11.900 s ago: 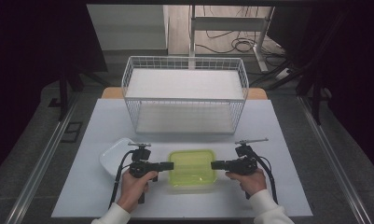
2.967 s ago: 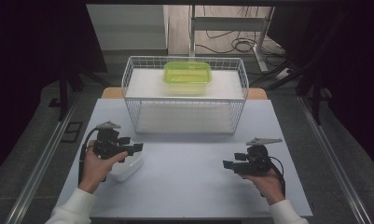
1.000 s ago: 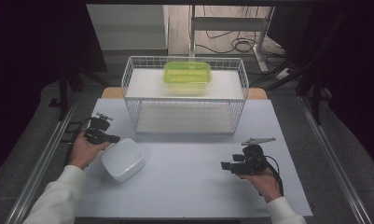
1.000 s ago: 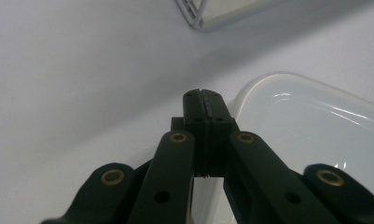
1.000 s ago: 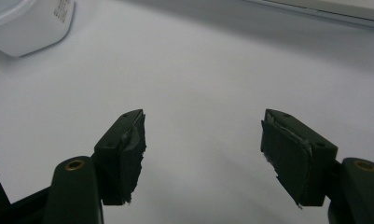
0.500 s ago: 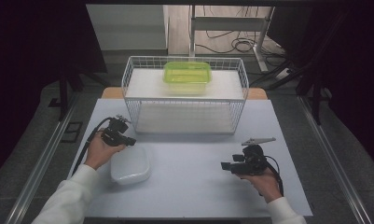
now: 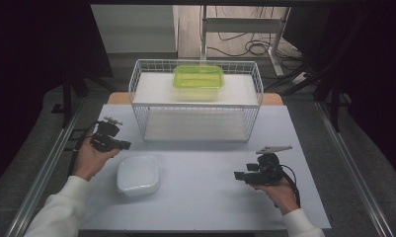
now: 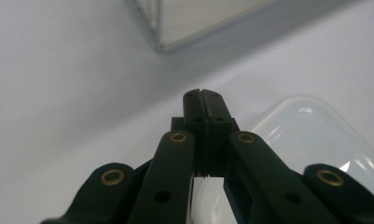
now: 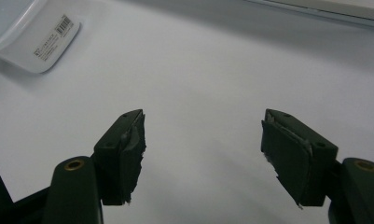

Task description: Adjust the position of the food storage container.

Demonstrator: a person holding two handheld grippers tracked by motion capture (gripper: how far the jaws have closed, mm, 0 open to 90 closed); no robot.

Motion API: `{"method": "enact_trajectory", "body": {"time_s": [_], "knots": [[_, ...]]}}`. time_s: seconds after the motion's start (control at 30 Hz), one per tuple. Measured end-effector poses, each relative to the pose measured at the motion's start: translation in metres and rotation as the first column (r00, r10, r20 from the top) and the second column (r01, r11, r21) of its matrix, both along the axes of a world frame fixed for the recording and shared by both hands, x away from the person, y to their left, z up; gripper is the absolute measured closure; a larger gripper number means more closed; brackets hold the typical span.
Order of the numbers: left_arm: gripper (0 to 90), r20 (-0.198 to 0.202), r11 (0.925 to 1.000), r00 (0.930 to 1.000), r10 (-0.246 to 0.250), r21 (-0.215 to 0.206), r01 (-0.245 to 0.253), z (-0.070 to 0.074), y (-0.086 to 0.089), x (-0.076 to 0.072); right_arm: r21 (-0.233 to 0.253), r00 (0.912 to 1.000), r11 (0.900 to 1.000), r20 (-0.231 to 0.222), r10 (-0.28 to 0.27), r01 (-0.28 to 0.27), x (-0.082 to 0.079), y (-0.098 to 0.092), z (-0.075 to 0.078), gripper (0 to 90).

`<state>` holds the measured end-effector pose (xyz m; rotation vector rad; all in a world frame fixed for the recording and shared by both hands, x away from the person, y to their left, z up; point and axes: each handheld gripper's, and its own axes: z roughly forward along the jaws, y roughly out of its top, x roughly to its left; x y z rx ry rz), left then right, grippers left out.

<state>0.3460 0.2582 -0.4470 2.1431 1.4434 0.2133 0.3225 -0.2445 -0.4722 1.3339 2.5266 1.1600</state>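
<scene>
Translucent white lid (image 7: pixel 138 174), rounded-rectangular and glossy, lying flat on the matte tabletop (image 7: pixel 205 197) in front of the wire basket (image 7: pixel 195 106); left gripper (image 7: pixel 124 145), jaws pressed together, just behind the lid; right gripper (image 7: pixel 237 175), jaws apart, well right of it.

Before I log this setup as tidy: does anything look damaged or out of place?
The pads of the right gripper look torn, with ragged, peeling edges on both open jaws. The white container lies upside down on the table, its barcode label facing up. The green container sits squarely on the wire rack.
</scene>
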Motion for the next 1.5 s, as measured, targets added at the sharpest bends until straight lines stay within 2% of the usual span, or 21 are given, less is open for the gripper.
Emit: {"method": "enact_trajectory", "body": {"time_s": [0.03,0.07,0.13,0.33,0.47,0.57,0.67,0.73,0.77,0.93,1.03,1.5], "knots": [[90.0,-0.005,0.9999,0.9998,0.017,0.000,-0.017,-0.001,0.008,-0.010,0.004,1.0000,1.000,0.000,-0.003,0.003,0.000,-0.001,0.001,30.3],[90.0,-0.005,0.9999,0.9998,0.017,0.000,-0.017,-0.001,0.008,-0.010,0.006,1.0000,1.000,0.001,-0.005,0.005,0.000,-0.001,0.001,30.3],[90.0,-0.016,0.9992,0.9991,0.039,-0.006,-0.039,-0.005,0.015,-0.020,0.005,1.0000,1.000,0.000,-0.006,0.006,0.000,-0.001,0.001,30.3],[90.0,-0.071,0.9969,0.9947,0.075,-0.016,-0.076,-0.025,0.034,-0.047,0.004,1.0000,1.000,0.000,-0.006,0.006,0.000,0.001,0.000,30.1],[90.0,-0.114,0.9957,0.9895,0.088,-0.019,-0.091,-0.037,0.035,-0.060,0.004,1.0000,1.000,-0.002,-0.008,0.008,0.001,0.001,0.000,30.0],[90.0,-0.135,0.9967,0.9884,0.068,-0.034,-0.073,-0.044,0.029,-0.065,-0.002,1.0000,1.000,-0.006,-0.006,0.006,0.001,0.001,-0.001,30.0],[89.9,-0.146,0.9968,0.9878,0.055,-0.049,-0.062,-0.049,0.019,-0.065,-0.002,1.0000,1.000,-0.004,-0.005,0.005,0.001,0.002,-0.001,29.8],[89.9,-0.148,0.9971,0.9879,0.047,-0.052,-0.055,-0.050,0.015,-0.064,0.000,0.9999,1.000,0.014,-0.004,0.004,0.001,0.002,0.000,29.8],[89.8,-0.149,0.9986,0.9882,0.035,-0.035,-0.040,-0.049,0.014,-0.063,0.001,0.9999,1.000,0.017,-0.005,0.005,0.000,0.002,0.001,29.7],[89.9,-0.154,0.9966,0.9874,0.035,-0.069,-0.046,-0.052,0.007,-0.060,0.001,0.9990,1.000,0.041,-0.020,0.020,-0.002,0.000,0.004,29.8],[89.9,-0.153,0.9970,0.9878,0.027,-0.068,-0.038,-0.052,0.003,-0.058,0.006,0.9977,1.000,0.062,-0.027,0.026,-0.002,-0.001,0.005,29.8],[89.9,-0.160,0.9953,0.9862,-0.043,-0.093,0.028,-0.052,-0.032,-0.047,0.006,0.9970,1.000,0.072,-0.027,0.027,-0.002,0.000,0.006,29.7]]}}
